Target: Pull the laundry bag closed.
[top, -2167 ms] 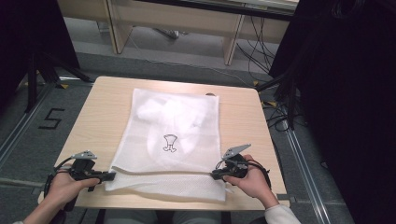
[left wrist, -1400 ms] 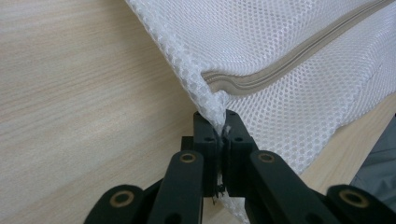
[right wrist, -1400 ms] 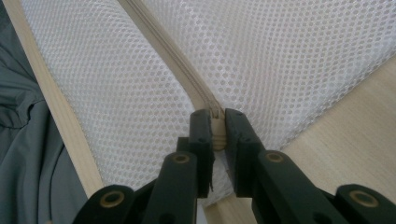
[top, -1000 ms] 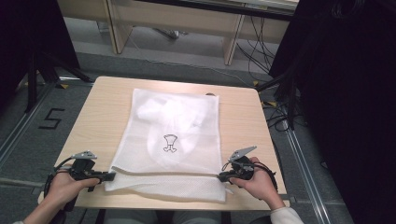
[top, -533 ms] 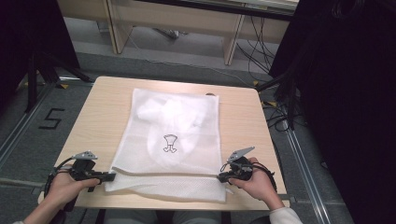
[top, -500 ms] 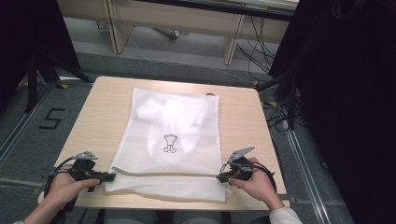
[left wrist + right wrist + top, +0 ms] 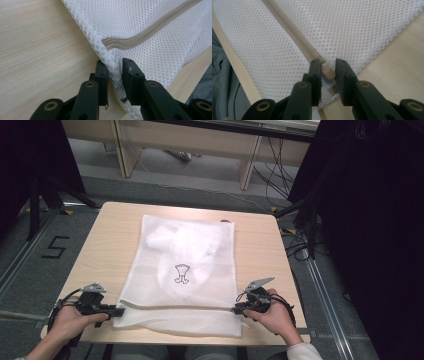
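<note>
A white mesh laundry bag lies flat on the wooden table, holding a white garment with a small black print. A beige zipper runs across the bag near its front edge. My left gripper is at the bag's left edge, shut on the mesh just below the zipper's end. My right gripper is at the zipper's right end. In the right gripper view its jaws pinch the beige zipper pull. A hand holds each gripper near the table's front corners.
The table's front edge runs just under the bag's near hem. A floor mark "5" lies to the left and cables lie on the floor to the right. Wooden furniture legs stand behind the table.
My right gripper has shifted slightly to the right and toward the front edge with the zipper pull. The left gripper has stayed put.
</note>
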The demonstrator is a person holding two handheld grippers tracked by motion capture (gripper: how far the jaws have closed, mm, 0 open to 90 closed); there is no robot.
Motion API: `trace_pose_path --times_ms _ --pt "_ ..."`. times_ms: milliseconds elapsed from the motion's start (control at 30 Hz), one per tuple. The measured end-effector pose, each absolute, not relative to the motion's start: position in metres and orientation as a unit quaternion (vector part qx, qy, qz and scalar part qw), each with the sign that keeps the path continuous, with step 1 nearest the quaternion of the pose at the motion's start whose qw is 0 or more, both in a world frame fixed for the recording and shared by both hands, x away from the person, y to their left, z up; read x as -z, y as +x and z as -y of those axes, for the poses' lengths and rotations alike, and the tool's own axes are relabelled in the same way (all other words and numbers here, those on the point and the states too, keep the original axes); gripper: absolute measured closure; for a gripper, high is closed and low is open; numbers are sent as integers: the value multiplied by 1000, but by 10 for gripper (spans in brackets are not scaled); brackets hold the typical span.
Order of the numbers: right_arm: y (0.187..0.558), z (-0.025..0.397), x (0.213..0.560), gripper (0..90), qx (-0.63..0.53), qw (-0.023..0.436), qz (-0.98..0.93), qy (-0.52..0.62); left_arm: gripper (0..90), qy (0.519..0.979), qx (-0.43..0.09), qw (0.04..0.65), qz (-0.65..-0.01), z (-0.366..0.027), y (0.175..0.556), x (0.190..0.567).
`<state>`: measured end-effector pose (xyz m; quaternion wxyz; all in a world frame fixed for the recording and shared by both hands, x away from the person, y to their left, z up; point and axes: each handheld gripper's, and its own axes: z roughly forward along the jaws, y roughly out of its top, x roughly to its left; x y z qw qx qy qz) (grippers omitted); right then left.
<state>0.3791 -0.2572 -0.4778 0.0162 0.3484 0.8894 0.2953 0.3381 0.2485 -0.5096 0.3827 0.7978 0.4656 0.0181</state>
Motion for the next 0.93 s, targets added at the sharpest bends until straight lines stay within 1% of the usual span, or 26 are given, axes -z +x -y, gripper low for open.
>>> trace_pose_path --times_ms 33,67,167,200,267,300,333,367,400,433,467,533,567,633,700,733,767,933 --pt "378 257 476 733 -295 5 -884 362 697 808 -21 370 -458 -251 339 508" --pt "380 258 478 722 -299 14 -884 359 666 796 -22 380 -470 -249 338 507" --pt "380 259 477 678 -325 21 -868 375 579 796 -23 382 -470 -252 339 506" --pt "380 259 478 656 -338 27 -860 382 541 788 -27 388 -477 -253 339 505" --pt "380 262 474 616 -343 24 -855 389 478 778 -31 404 -480 -253 339 505" --pt "382 263 476 604 -361 33 -845 392 451 773 -35 410 -483 -252 339 504" --pt "382 264 475 596 -362 35 -842 399 428 773 -35 410 -483 -252 339 504" --pt "382 265 474 585 -367 43 -834 409 402 770 -45 423 -476 -255 340 504" --pt "384 267 473 573 -369 51 -831 414 371 763 -49 427 -482 -255 340 504" --pt "385 269 473 567 -378 55 -822 422 328 772 -53 418 -476 -257 341 503" --pt "385 271 472 563 -373 58 -822 427 310 783 -59 406 -468 -260 341 502" --pt "386 275 470 549 -369 66 -813 446 291 766 -68 421 -482 -257 341 503" --pt "388 275 474 540 -384 72 -801 453 285 766 -70 421 -480 -257 341 503" --pt "388 279 472 537 -362 69 -803 468 281 765 -73 422 -481 -258 341 503" --pt "387 279 474 535 -374 73 -791 479 277 769 -76 419 -477 -259 341 503" --pt "387 283 471 533 -351 55 -796 490 270 768 -79 418 -479 -259 341 503" --pt "388 284 472 532 -355 68 -794 488 271 762 -77 425 -482 -258 341 503" --pt "386 284 471 532 -345 61 -787 508 274 761 -78 425 -485 -261 342 503"
